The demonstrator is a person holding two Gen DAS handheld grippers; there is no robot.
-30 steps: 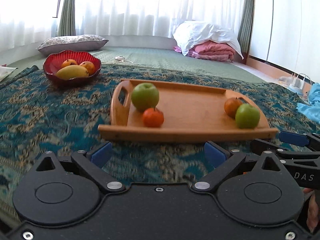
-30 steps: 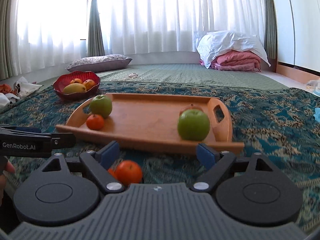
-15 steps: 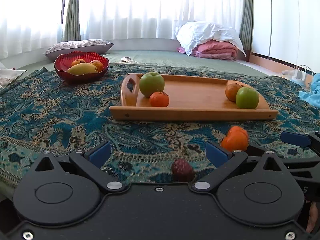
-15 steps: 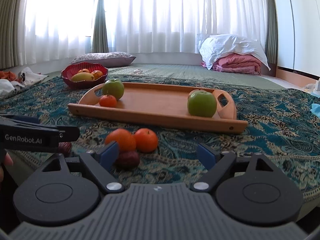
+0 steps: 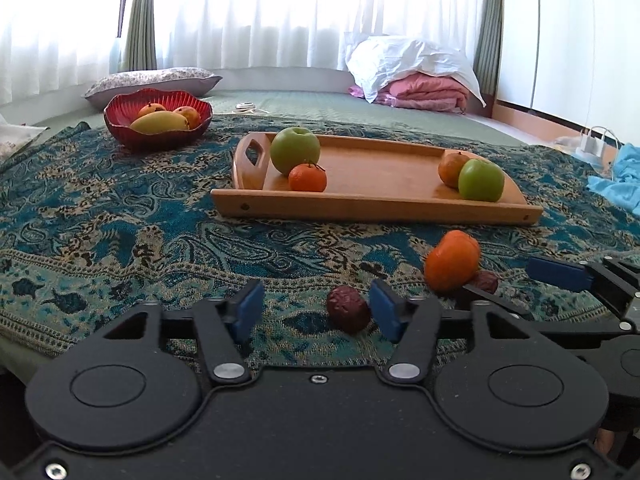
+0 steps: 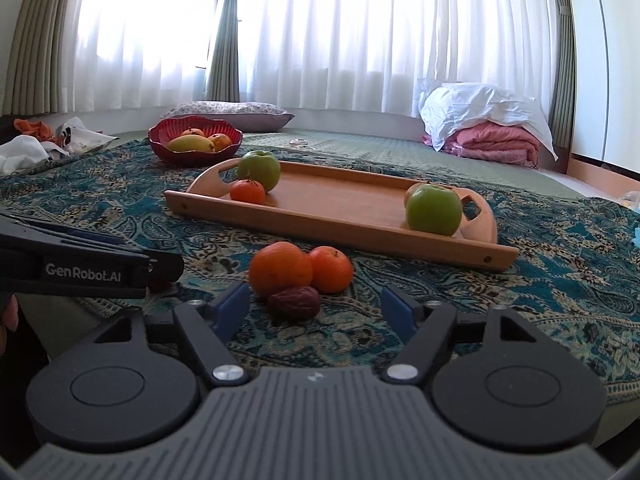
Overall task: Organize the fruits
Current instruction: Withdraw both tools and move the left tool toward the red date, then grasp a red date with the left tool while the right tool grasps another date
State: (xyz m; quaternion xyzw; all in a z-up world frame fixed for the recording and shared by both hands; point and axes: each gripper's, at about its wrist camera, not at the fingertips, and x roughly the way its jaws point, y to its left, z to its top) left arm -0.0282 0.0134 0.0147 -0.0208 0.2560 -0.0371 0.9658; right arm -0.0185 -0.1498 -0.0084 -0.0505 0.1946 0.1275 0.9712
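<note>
Pads on my left gripper (image 5: 316, 314) have just been closing in, and I am seeing a dark red date (image 5: 347, 314) between them, hard against the right-hand pad while a clear gap is showing on the other side, so nothing is gripped yet. I am judging that an off-centre squeeze like this could push the small wrinkled fruit sideways across the patterned cloth (image 5: 120, 220) instead of pinching it.

My right gripper (image 6: 316, 310) has also been narrowing, yet it is standing well open, with a second date (image 6: 294, 302) lying just ahead of the blue pads and untouched by either. That date is sitting against a big orange (image 6: 280, 267), and a smaller orange (image 6: 331, 269) is resting beside it. If I am closing here, the left-hand pad may be catching the big orange and rolling it away, or squeezing both fruits at once.

The two tools are working very near each other; the left one's black finger is showing at the left edge of the right wrist view, so I am worrying about a knock between them.

Farther out, the wooden tray (image 5: 376, 210) is holding two green apples and two oranges, and the red bowl (image 5: 158, 136) beyond it is holding a mango and other fruit. Round fruit on the tray could be rolling if I bump its near edge while lifting.
</note>
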